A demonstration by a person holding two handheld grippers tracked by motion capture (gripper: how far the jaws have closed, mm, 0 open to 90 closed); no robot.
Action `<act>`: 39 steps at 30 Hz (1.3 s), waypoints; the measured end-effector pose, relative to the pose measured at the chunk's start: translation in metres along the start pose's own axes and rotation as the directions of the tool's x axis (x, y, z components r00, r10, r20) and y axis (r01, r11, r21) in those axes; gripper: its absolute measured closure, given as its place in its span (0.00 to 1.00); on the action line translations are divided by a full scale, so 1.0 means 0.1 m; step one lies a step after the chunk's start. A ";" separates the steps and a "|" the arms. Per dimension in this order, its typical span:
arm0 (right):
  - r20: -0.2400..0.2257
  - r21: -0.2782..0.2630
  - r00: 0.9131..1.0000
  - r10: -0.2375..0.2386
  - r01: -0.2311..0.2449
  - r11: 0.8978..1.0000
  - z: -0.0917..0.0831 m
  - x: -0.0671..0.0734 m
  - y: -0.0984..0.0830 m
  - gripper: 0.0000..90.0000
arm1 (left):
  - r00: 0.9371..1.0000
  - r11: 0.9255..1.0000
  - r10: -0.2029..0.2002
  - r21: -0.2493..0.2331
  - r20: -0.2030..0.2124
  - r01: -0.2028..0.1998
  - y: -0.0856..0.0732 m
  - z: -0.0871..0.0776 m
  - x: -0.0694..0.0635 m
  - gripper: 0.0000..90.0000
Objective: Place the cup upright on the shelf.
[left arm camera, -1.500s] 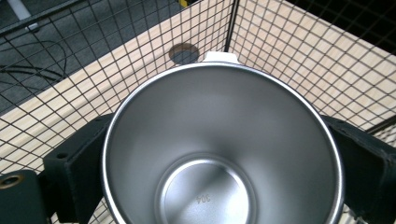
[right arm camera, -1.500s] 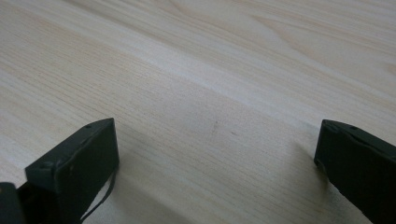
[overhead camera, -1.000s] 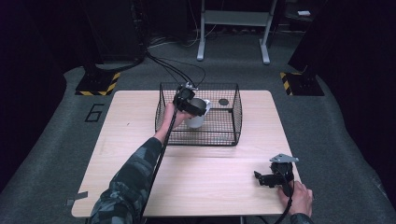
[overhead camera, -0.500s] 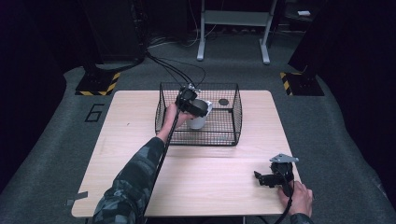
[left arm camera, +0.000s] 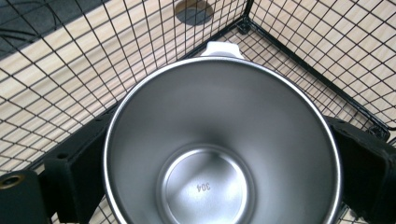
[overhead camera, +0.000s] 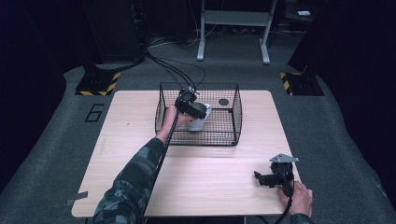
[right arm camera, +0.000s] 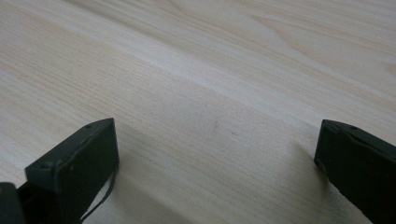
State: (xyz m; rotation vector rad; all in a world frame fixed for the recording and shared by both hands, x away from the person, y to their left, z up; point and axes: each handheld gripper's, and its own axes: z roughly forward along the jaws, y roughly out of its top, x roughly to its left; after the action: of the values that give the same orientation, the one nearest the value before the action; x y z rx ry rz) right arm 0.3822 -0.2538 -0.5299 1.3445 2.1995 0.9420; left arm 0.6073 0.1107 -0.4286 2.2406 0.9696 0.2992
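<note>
A white cup [overhead camera: 199,123] with a steel inside [left arm camera: 219,140] is upright within a black wire basket [overhead camera: 235,112] at the table's far middle. My left gripper [overhead camera: 191,107] reaches in over the basket's near left and is shut on the cup, one black jaw pressed against each side of it [left arm camera: 215,163]. The cup's white handle [left arm camera: 222,48] points away from the camera. My right gripper [overhead camera: 264,178] rests on the table near the front right, open, with bare wood between its jaws [right arm camera: 215,154].
A dark round disc [overhead camera: 223,101] lies on the basket floor at the far right, also seen past the cup [left arm camera: 194,9]. The basket's wire walls [left arm camera: 299,42] close in around the cup. The wooden table [overhead camera: 210,186] spreads between the basket and the right gripper.
The left gripper has carried the cup slightly to the right and lower inside the basket. The right gripper has stayed where it was.
</note>
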 end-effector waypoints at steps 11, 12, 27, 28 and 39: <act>0.000 -0.001 1.000 -0.004 0.004 1.000 0.00 0.00 0.00 0.00 | 1.000 1.000 0.007 0.018 0.010 -0.007 -0.05 -0.06 -0.02 0.05; 0.000 0.001 1.000 0.000 0.000 1.000 0.00 0.00 0.00 0.00 | 1.000 1.000 -0.002 0.009 0.016 0.002 -0.05 -0.07 -0.02 0.04; 0.004 0.006 1.000 -0.016 0.016 1.000 0.00 -0.01 0.00 0.00 | 0.999 0.994 0.054 -0.098 -0.003 -0.054 -0.03 -0.77 -0.16 0.00; 0.004 0.006 1.000 -0.016 0.016 1.000 0.00 -0.01 0.00 0.00 | 0.998 0.993 0.060 -0.101 -0.003 -0.059 -0.04 -0.82 -0.17 0.00; 0.004 0.006 1.000 -0.016 0.016 1.000 0.00 -0.01 0.00 0.00 | 0.984 0.972 0.178 -0.151 -0.026 -0.180 -0.33 -1.40 -0.39 0.00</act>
State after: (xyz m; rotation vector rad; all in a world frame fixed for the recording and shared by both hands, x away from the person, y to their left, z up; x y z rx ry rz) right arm 0.3824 -0.2547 -0.5300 1.3278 2.2083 0.9271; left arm 0.4994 0.1676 -0.3430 2.1899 0.7260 0.4531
